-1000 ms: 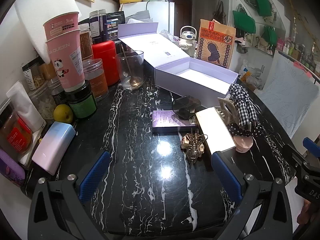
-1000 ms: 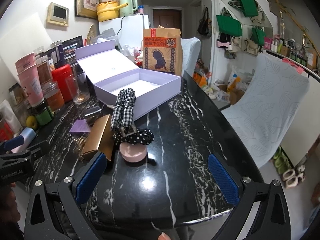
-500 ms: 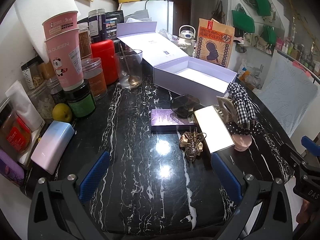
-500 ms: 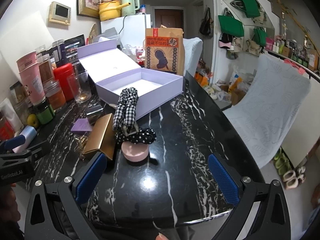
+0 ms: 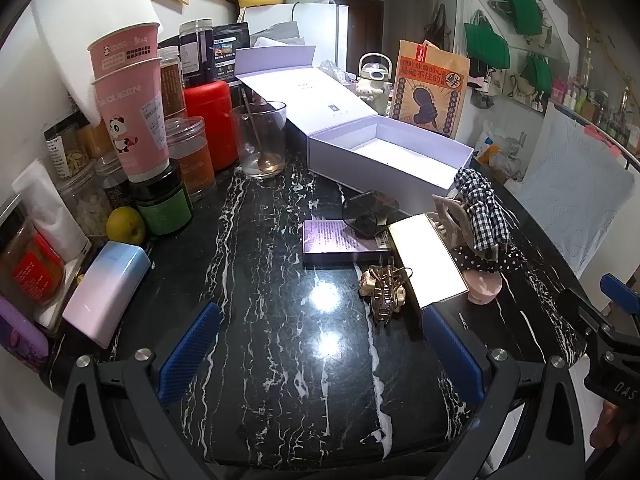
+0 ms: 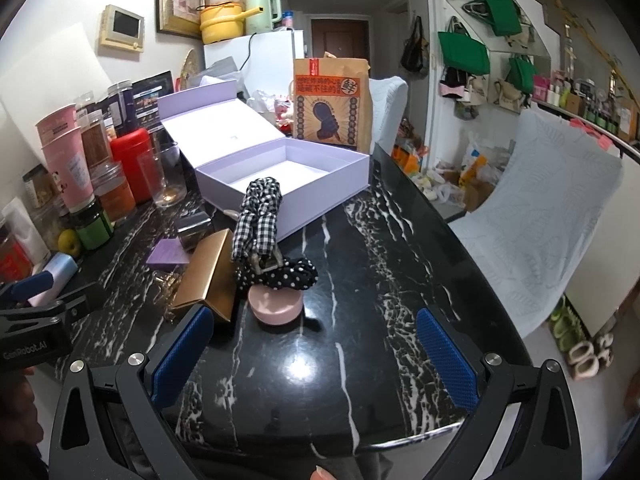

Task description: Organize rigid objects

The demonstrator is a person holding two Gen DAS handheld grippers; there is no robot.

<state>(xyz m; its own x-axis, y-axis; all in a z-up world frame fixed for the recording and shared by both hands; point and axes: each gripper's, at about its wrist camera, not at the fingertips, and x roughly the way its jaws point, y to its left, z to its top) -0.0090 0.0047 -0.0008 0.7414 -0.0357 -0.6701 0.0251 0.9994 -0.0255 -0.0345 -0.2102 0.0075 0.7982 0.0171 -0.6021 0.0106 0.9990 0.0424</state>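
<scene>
An open lilac box (image 5: 384, 160) (image 6: 288, 176) with its lid folded back stands at the back of the black marble table (image 5: 272, 280). In front of it lie a gold box (image 5: 426, 258) (image 6: 206, 280), a small purple box (image 5: 336, 242), a smoky clear clip (image 5: 366, 214), a gold claw clip (image 5: 384, 290), a beige claw clip (image 5: 448, 216), a checked scrunchie (image 6: 258, 216), a dotted scrunchie (image 6: 288, 276) and a pink round case (image 6: 274, 306). My left gripper (image 5: 320, 354) is open above bare table near the front edge. My right gripper (image 6: 314, 354) is open too, just short of the pink case.
Jars, pink cups (image 5: 132, 104), a red canister (image 5: 210, 124), a glass with a spoon (image 5: 262, 140), a lemon (image 5: 125, 225) and a pastel case (image 5: 106, 294) crowd the left side. A printed paper bag (image 6: 330, 104) stands behind the box. A covered chair (image 6: 532, 216) is right of the table.
Both grippers have crept slightly forward toward the objects; the items appear a little nearer. Nothing on the table has moved.
</scene>
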